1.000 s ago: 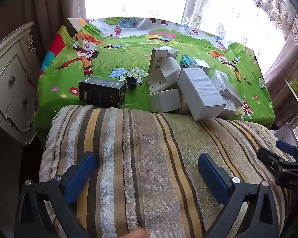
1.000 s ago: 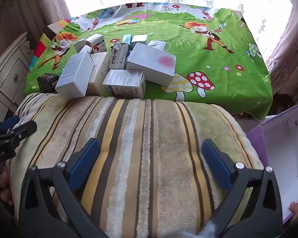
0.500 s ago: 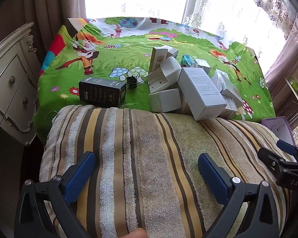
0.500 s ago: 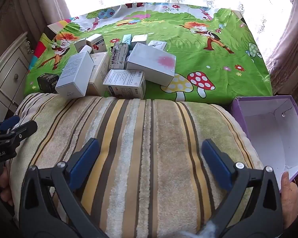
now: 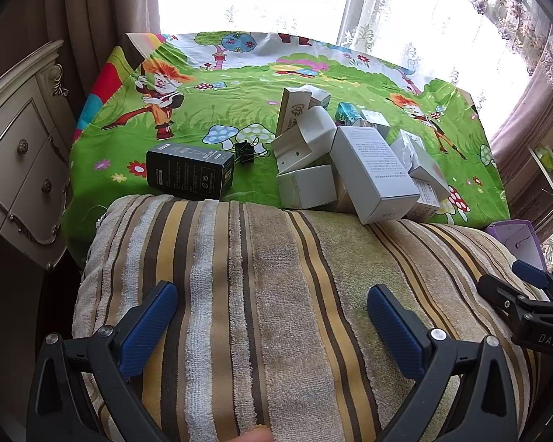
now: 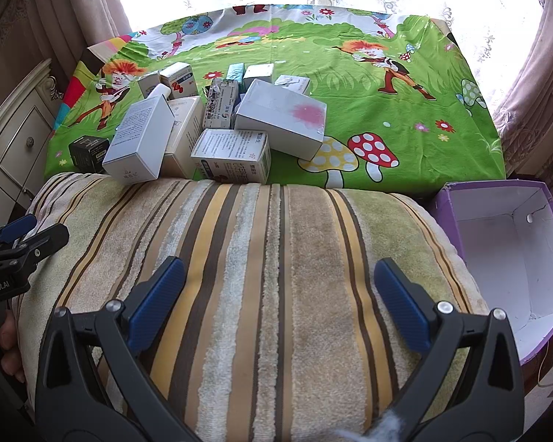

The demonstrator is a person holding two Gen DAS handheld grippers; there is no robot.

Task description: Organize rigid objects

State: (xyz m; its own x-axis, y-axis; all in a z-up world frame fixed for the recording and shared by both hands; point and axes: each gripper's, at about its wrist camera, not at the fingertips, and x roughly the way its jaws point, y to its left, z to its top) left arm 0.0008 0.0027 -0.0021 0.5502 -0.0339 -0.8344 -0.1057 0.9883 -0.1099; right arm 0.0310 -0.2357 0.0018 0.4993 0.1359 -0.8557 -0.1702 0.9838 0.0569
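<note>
The fingers of both grippers stood wide apart and held nothing: the left gripper (image 5: pixel 272 316) and the right gripper (image 6: pixel 278 294) each hovered over a striped towel (image 6: pixel 269 258) draped on a cushion in front of the counter (image 6: pixel 405 110). On the counter's green cartoon cloth lay the boxes to be sorted. A jumbled pile of white boxes (image 6: pixel 217 125) sat toward the left half, several leaning on one another, with a large white box (image 5: pixel 372 169) tilted against the towel's far edge. A black box (image 5: pixel 190 171) lay apart to the left, a small black binder clip (image 5: pixel 245 154) just beside it. An open purple box (image 6: pixel 512 254), empty inside, stood at the right end of the towel, tipped toward the right gripper.

Nothing looked sorted yet. The purple box was probably the place for the rest. A sound start would be to take a loose top or outer box, not one propping up others, so the pile would not slide. The fingers should close on two flat opposite faces, square to them, since thin cardboard may crush or twist under a corner grip.
</note>
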